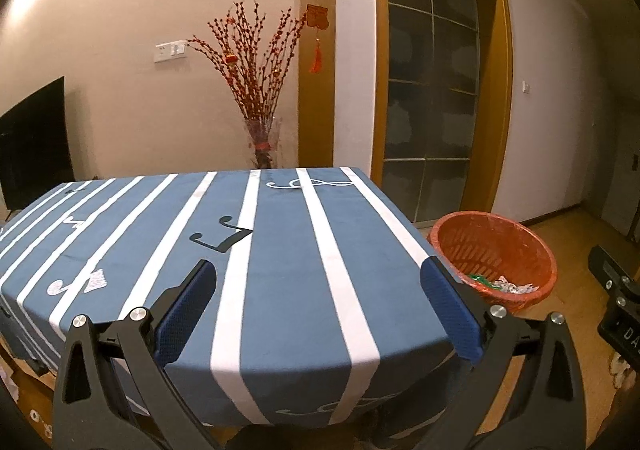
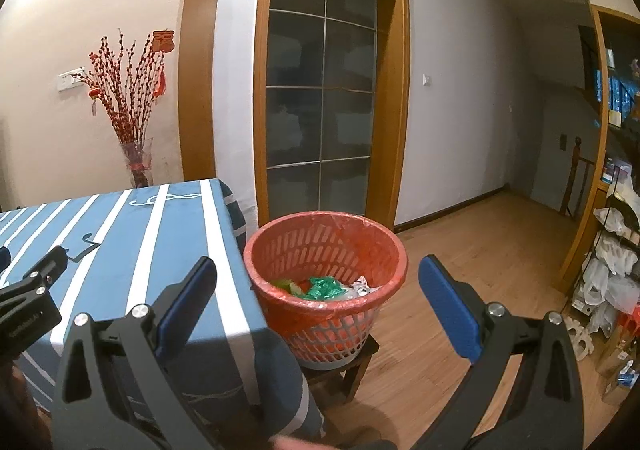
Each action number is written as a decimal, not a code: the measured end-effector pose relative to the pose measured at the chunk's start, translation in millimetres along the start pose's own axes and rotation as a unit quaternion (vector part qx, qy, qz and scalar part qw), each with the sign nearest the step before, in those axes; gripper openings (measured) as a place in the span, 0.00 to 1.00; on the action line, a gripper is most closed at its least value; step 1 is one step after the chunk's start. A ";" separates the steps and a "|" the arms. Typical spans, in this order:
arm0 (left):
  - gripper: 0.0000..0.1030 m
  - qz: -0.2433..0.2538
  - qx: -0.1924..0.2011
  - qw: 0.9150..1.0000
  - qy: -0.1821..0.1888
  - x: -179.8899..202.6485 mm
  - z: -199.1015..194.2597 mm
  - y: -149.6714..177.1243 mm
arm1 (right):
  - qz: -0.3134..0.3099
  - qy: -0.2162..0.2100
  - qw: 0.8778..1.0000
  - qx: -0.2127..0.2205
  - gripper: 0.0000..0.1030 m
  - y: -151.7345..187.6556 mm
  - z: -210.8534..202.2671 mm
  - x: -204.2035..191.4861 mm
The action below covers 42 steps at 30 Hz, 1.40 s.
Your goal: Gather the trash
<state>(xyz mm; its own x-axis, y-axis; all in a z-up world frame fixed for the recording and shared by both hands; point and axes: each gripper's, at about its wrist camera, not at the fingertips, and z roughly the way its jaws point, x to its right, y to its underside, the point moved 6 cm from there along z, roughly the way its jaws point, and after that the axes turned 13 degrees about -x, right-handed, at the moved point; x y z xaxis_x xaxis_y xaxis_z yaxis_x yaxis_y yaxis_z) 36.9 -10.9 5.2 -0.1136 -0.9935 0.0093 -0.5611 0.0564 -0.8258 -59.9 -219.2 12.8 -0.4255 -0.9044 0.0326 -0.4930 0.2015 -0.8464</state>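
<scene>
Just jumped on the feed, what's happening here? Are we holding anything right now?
Nothing is held. The left gripper is open and empty over the blue striped tablecloth, and no loose trash shows on the cloth. The right gripper is also open and empty, pointed at the red basket, which stands on a small wooden stool beside the table. The basket already holds crumpled wrappers, green and white among them. It looks like the collecting is done or between pickups.
</scene>
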 end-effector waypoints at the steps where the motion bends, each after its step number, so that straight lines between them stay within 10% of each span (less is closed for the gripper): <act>1: 0.97 0.000 0.002 1.000 -0.003 -1.1 -1.1 1.6 | -0.001 0.001 1.000 0.001 0.96 -0.1 -0.5 -1.1; 42: 0.97 -0.022 -0.044 0.999 -0.006 -10.8 7.2 32.2 | 0.002 0.020 0.998 -0.059 0.96 33.6 25.6 -1.3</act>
<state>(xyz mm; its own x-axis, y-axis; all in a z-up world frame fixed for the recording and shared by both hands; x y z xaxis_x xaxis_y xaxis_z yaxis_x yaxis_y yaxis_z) 26.0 0.9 -25.5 -0.0778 -0.9963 0.0373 -0.6347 0.0207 -0.7725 -56.5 -221.0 -29.3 -0.4562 -0.8884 0.0522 -0.5757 0.2499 -0.7785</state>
